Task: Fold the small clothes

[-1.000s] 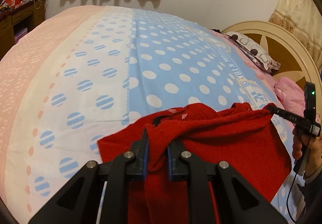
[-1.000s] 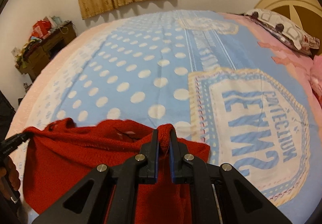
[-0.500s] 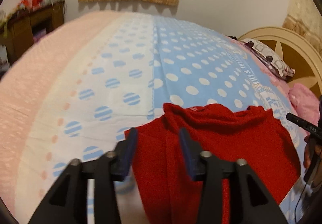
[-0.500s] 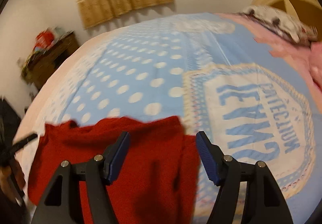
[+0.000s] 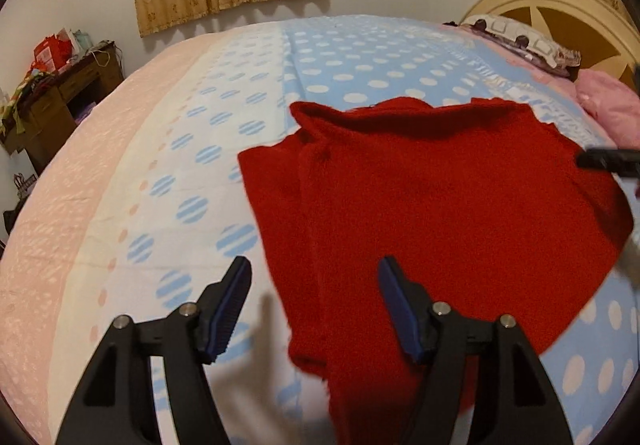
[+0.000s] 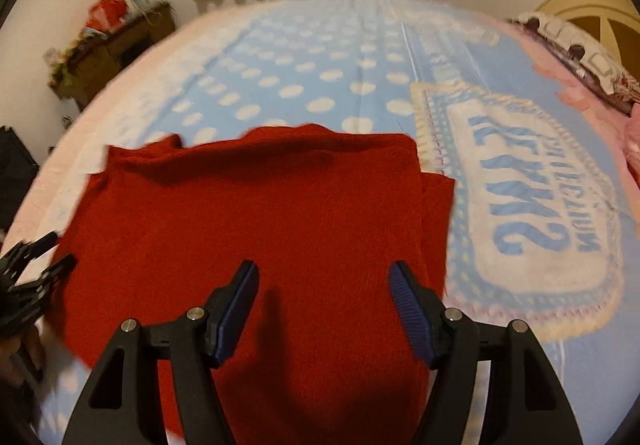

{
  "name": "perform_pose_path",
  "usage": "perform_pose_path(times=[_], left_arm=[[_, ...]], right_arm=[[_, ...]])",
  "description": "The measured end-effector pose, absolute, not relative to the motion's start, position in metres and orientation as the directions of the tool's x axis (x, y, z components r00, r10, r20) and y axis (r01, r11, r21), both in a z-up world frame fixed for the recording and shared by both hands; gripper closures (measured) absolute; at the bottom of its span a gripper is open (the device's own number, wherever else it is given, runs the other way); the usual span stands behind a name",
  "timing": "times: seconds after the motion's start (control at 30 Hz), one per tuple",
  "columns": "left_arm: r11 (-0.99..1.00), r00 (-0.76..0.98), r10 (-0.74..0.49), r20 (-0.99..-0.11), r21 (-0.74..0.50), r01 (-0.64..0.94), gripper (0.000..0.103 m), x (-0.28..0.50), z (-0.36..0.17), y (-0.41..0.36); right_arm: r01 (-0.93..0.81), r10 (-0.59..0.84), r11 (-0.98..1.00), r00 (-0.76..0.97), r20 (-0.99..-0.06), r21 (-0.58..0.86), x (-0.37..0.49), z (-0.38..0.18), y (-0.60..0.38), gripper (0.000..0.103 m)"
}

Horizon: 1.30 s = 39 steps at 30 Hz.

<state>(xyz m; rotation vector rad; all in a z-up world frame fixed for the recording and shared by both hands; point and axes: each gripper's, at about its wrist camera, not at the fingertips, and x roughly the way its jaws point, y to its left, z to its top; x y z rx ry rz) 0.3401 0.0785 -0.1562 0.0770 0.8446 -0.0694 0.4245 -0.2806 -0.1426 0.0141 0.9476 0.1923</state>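
A red knitted garment (image 5: 440, 205) lies flat on the blue dotted bedspread (image 5: 340, 57), its sides folded in. My left gripper (image 5: 314, 273) hovers over the garment's near left edge. Its jaws are opening and nothing is between them. In the right wrist view the garment (image 6: 260, 213) fills the middle, and my right gripper (image 6: 323, 273) stands open just above its near part, holding nothing. The right gripper's black fingers (image 5: 608, 161) show at the garment's right edge in the left wrist view.
A cream headboard (image 5: 560, 5) and a patterned pillow (image 5: 520, 41) lie at the far right, with a pink cloth (image 5: 612, 109) beside them. A cluttered wooden desk (image 5: 60, 97) stands off the bed's left side. A printed panel (image 6: 532, 205) on the bedspread lies right of the garment.
Both grippers let go of the garment's upper edge and opened. The garment dropped flat onto the bed, and both grippers drew back toward its near end.
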Motion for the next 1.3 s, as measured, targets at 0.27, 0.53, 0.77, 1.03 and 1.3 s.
perform_pose_path(times=[0.27,0.53,0.77,1.03,1.3], left_arm=[[0.997,0.650,-0.072,-0.757,-0.061,0.039,0.028,0.320,-0.161,0.097],[0.993,0.612,-0.101,-0.784,-0.119,0.010,0.015,0.306,-0.176,0.110],[0.995,0.613,-0.085,-0.786,-0.101,0.009,0.010,0.296,-0.179,0.108],[0.992,0.616,-0.094,-0.782,-0.124,-0.006,0.004,0.294,-0.180,0.114],[0.990,0.621,-0.103,-0.777,-0.138,-0.008,0.004,0.292,-0.179,0.117]], right_arm=[[-0.217,0.105,0.976,0.543,-0.833,-0.019,0.372,-0.159,-0.271,0.035],[-0.226,0.152,0.973,0.461,-0.874,0.050,0.371,-0.175,-0.253,0.035],[-0.235,0.148,0.971,0.505,-0.850,0.030,0.366,-0.157,-0.233,0.035],[-0.340,0.178,0.940,0.506,-0.844,-0.006,0.380,-0.167,-0.162,0.034],[-0.303,0.170,0.953,0.548,-0.819,-0.005,0.377,-0.158,-0.139,0.031]])
